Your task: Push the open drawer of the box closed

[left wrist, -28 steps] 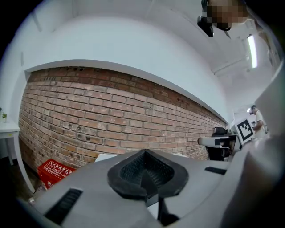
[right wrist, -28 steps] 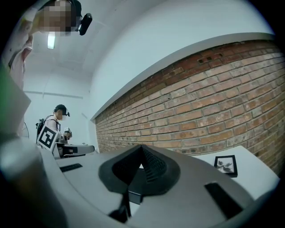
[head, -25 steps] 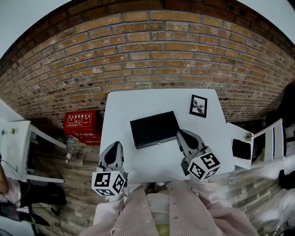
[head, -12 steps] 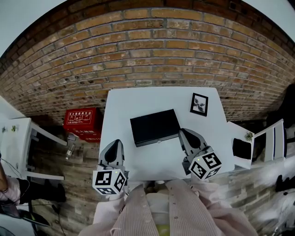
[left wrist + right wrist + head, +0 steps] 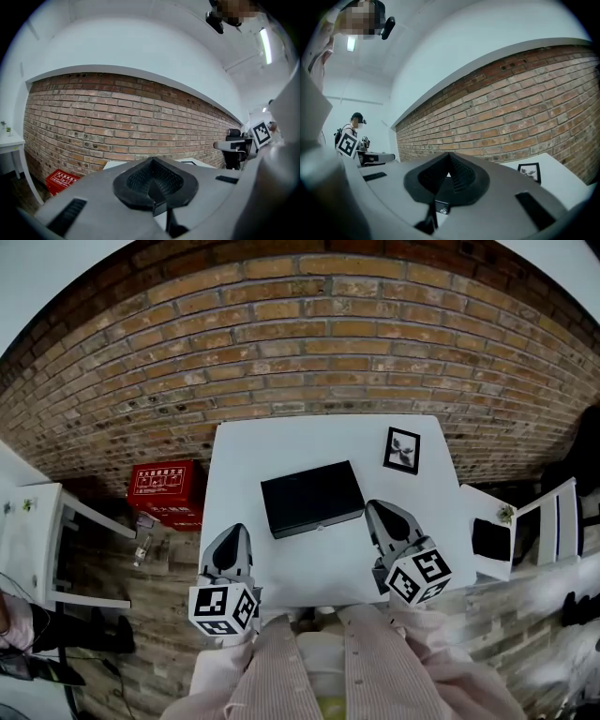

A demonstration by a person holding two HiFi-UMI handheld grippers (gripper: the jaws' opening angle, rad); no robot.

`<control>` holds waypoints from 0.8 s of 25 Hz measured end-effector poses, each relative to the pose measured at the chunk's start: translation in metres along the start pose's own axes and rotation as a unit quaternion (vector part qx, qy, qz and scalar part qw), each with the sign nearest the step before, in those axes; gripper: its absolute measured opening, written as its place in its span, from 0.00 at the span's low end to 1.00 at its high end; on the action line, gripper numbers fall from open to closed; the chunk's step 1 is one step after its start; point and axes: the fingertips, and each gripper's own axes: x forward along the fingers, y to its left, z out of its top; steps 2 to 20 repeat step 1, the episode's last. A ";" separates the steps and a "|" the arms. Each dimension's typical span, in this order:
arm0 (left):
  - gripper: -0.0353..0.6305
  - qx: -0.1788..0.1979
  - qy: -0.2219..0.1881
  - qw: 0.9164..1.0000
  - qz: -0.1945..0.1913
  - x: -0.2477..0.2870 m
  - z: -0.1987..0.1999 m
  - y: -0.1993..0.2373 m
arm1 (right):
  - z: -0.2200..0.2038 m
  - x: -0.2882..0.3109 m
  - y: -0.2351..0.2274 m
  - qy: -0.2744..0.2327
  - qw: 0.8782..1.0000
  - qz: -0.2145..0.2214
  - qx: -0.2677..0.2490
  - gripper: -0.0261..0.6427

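Skidding threatens the flat black rectangular box (image 5: 312, 498) if the right gripper (image 5: 380, 512) near it, clamped empty like the left gripper (image 5: 232, 538), pushes off-centre.

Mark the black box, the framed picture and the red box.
black box (image 5: 311, 498): head view, middle of its top.
framed picture (image 5: 402, 450): head view, its centre.
red box (image 5: 167, 486): head view, top face.

We see a small black-framed picture (image 5: 402, 450) near the far right corner of the white square table (image 5: 281, 442), and a red printed box (image 5: 167, 491) on the floor to its left, below the red brick wall (image 5: 319, 343).
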 end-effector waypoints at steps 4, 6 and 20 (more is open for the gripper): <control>0.05 0.000 0.001 1.000 0.000 0.000 -0.001 0.000 | -0.001 -0.001 -0.001 0.001 1.000 0.000 -0.001 0.04; 0.05 0.000 0.001 1.000 0.000 0.000 -0.001 0.000 | -0.001 -0.001 -0.001 0.001 1.000 0.000 -0.001 0.04; 0.05 0.000 0.001 1.000 0.000 0.000 -0.001 0.000 | -0.001 -0.001 -0.001 0.001 1.000 0.000 -0.001 0.04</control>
